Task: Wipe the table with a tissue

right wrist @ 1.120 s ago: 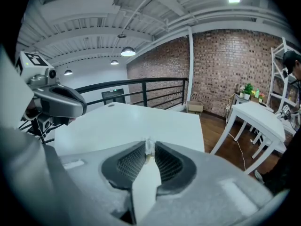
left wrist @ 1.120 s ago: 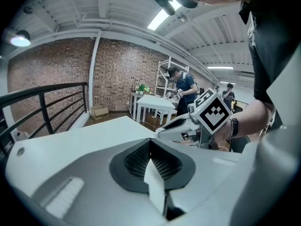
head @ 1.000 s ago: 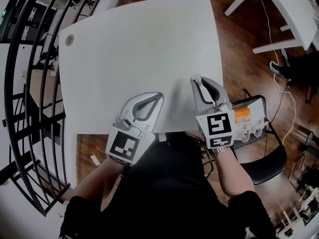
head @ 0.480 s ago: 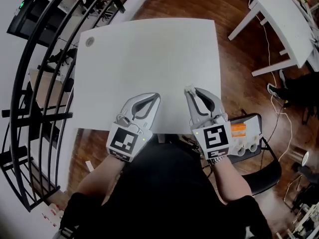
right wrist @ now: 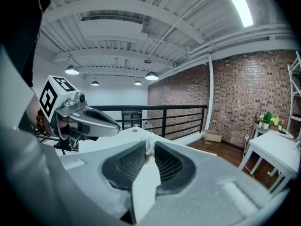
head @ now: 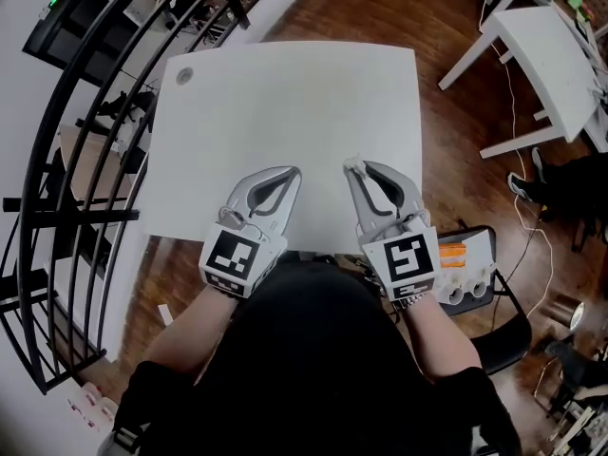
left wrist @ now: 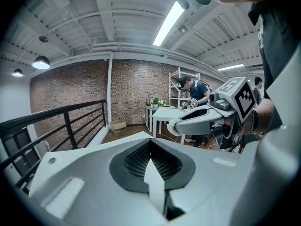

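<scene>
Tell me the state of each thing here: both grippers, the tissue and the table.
left gripper: shut, nothing between its jaws, over the table's near edge.
right gripper: shut on the tissue.
tissue: small white wad pinched at the right gripper's jaw tips.
table: white top, bare except for a small round disc at its far left corner.

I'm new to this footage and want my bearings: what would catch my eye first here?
Two grey grippers with black-and-white marker cubes sit side by side over the near edge of a big white table. The right gripper pinches a small white tissue at its tips, while the left gripper is shut on nothing. A black railing curves along the left.
</scene>
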The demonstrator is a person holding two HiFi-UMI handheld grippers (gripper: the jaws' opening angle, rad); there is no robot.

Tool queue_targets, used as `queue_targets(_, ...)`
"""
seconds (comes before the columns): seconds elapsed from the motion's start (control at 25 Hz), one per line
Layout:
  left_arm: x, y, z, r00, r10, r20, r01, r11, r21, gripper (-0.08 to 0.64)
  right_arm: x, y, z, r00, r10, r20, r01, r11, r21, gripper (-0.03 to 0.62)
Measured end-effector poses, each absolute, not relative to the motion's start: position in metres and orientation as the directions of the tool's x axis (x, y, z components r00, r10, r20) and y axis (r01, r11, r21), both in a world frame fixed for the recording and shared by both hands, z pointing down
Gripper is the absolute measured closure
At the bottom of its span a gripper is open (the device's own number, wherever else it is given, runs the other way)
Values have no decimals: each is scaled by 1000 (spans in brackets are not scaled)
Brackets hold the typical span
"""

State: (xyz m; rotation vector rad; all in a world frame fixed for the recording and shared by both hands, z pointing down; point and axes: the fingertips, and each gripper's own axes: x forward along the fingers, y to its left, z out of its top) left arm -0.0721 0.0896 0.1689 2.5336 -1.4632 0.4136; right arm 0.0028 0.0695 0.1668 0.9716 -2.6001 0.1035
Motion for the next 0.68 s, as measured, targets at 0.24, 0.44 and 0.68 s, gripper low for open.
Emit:
queue_targets(0.24,-71,89,164,467,-826,317,-872,-489,10,545,-2,71,160,-717,-609,341,-628,775,63,543)
queue_targets(0.44,-68,86,160,462,-830,314,-875,-484,8,545,-2,69,156,-726,-602,333,-621,782,58,543)
queue_targets(0.68,-68,86,158,459,-833,310,-876,-482,4,545,-4,70,154,-730,-600,327,-619,784,58,543)
